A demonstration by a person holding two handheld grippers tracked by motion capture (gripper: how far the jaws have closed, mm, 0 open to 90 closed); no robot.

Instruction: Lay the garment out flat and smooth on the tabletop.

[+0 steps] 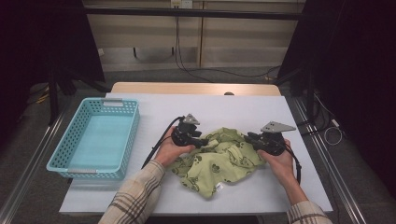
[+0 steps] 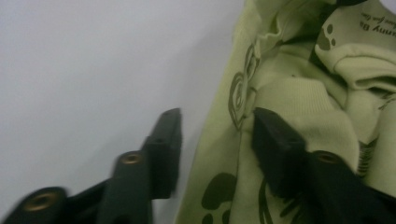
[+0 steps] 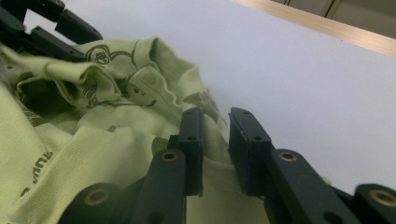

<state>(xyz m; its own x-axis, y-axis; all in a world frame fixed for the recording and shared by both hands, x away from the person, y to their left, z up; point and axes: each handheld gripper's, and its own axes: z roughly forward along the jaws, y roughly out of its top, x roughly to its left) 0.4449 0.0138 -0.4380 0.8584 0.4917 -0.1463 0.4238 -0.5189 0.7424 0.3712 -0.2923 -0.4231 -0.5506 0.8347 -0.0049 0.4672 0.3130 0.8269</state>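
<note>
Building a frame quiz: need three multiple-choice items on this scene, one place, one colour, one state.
1. Where is the basket?
A. left of the garment
B. right of the garment
C. on the garment

2. Colour of the garment?
A. red
B. light green with dark prints
C. plain white

3. What is inside the basket?
A. the garment
B. a tool
C. nothing

Answers:
1 A: in the high view it stands at the table's left side, apart from the cloth.
2 B: green fabric with dark prints shows in all views.
3 C: its turquoise floor lies bare.
</note>
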